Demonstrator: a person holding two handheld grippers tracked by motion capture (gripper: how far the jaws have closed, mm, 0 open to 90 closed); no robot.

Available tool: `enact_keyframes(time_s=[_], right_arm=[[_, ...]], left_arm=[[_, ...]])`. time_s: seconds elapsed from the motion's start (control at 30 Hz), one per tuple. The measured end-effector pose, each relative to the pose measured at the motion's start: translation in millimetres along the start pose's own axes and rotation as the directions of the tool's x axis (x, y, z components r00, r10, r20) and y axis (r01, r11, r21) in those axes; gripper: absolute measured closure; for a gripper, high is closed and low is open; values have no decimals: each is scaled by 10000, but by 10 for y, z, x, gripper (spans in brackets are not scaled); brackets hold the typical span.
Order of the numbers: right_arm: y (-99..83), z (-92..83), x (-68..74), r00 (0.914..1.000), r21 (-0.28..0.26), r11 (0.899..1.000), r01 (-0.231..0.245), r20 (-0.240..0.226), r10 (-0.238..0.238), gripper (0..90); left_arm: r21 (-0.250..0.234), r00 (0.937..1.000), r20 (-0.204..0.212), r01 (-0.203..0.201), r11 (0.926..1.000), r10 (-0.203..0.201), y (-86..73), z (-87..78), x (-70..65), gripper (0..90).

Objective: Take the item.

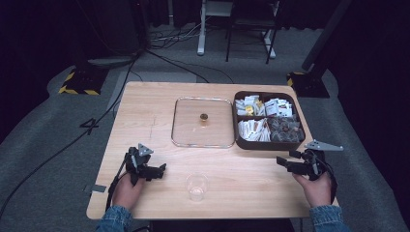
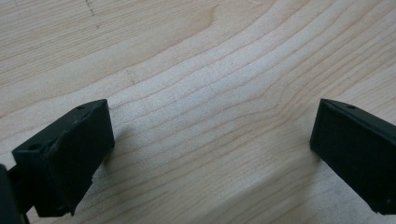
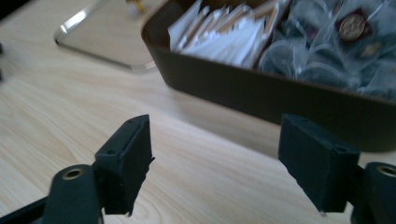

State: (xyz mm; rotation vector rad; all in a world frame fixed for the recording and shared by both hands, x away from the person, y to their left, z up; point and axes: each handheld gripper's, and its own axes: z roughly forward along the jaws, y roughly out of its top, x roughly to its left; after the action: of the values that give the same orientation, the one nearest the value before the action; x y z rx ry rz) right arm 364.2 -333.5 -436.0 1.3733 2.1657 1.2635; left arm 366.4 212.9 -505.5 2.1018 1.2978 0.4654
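Left gripper (image 1: 153,170) low over bare desk (image 2: 196,93), jaws spread wide, nothing between them. Ahead of its jaws sits a clear cup (image 1: 197,186). Right gripper (image 3: 215,163), jaws also apart and empty, faces the dark box (image 3: 280,98) of packets, glass lid (image 1: 203,122) beyond-left.

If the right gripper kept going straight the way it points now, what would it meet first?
Most likely the near wall of the dark box of packets. The right gripper is open over bare table, and that wall lies straight ahead between its jaws. Depth is hard to judge.
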Motion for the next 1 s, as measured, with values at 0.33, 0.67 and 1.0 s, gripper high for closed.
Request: enact_keyframes(time_s=[0.33, 0.67, 1.0], right_arm=[[304, -68, -76, 9897, -836, 9914, 1006, 1107, -910, 284], [679, 48, -387, 9784, -226, 9962, 842, 1913, -784, 370], [818, 257, -647, 9761, 600, 9954, 744, 1998, -850, 427]], left_arm=[[-2, 10000, -4, -2, 10000, 2, 0, 0, 0, 1], [-8, 10000, 4, 48, 10000, -48, -5, -2, -4, 1], [5, 10000, -6, 66, 10000, -66, -7, -5, -7, 1]])
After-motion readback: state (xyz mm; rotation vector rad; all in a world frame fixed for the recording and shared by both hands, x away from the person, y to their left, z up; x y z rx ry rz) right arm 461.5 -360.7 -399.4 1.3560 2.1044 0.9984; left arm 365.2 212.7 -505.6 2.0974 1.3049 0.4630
